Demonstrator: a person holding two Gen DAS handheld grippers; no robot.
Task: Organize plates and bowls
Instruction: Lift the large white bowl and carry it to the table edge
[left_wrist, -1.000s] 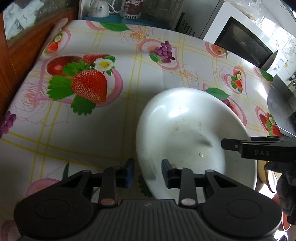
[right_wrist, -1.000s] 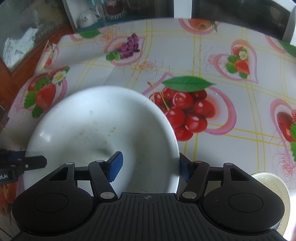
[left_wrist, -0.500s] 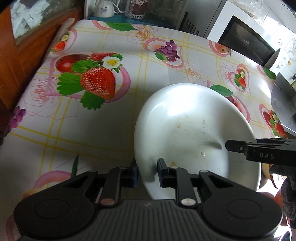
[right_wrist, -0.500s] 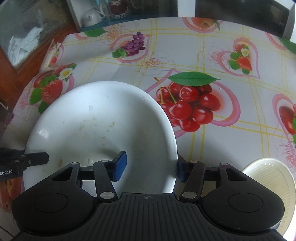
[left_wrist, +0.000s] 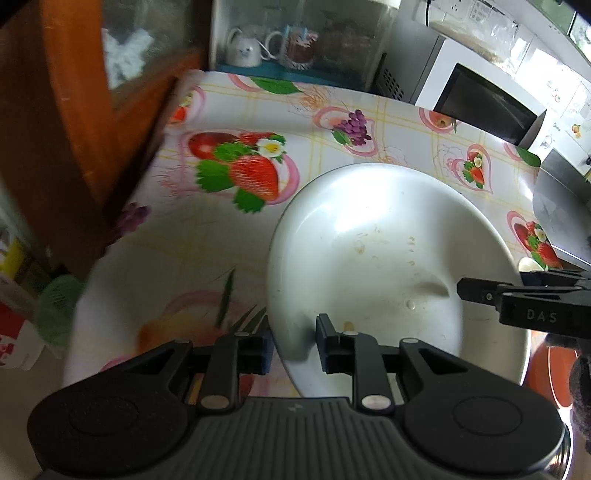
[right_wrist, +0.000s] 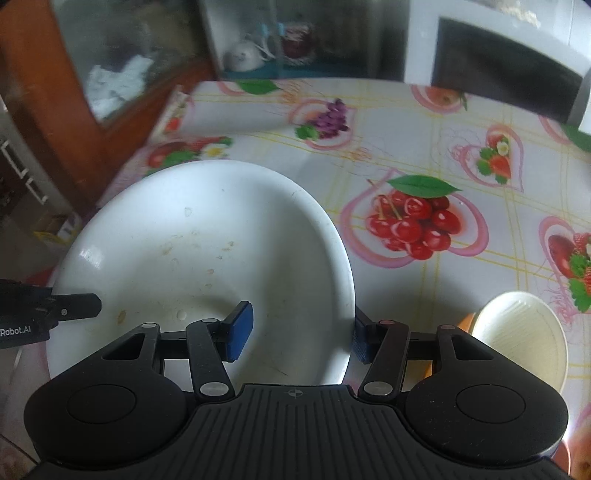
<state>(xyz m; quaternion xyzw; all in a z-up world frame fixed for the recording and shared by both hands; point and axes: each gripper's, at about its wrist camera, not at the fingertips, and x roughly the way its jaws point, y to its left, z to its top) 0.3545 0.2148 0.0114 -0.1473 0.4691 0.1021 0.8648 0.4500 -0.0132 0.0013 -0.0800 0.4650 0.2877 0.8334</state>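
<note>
Scene: I am watching a person working two hand-held grippers over a table covered in a fruit-print tablecloth (right_wrist: 406, 122).
Task's thing: A large white bowl (left_wrist: 376, 258), with faint food marks inside, is hanging between the two grippers over the table's near left part.
Left gripper (left_wrist: 293, 345): Its jaws are straddling the bowl's near left rim, one finger inside and one outside; having closed in on the rim over the last second and eased a touch just now, they are gripping it.
Right gripper (right_wrist: 299, 332): Its jaws are straddling the opposite rim, the blue pad (right_wrist: 240, 330) inside and the other outside the wall. They narrowed a second ago and are now clamping the bowl.
What has just changed: Both grips have gone from loose around the rim to tight on it, and the bowl is coming up off the cloth.
Against the earlier frame: More of the wooden cabinet (left_wrist: 70, 122) and the floor beyond the table's edge is showing, and the background is blurring with motion.
Meaning for the task: I judge the two-handed lift to be underway, with carrying and setting down not yet done.
Nearby: A small cream ribbed bowl (right_wrist: 524, 339) is sitting well to the right.
</note>
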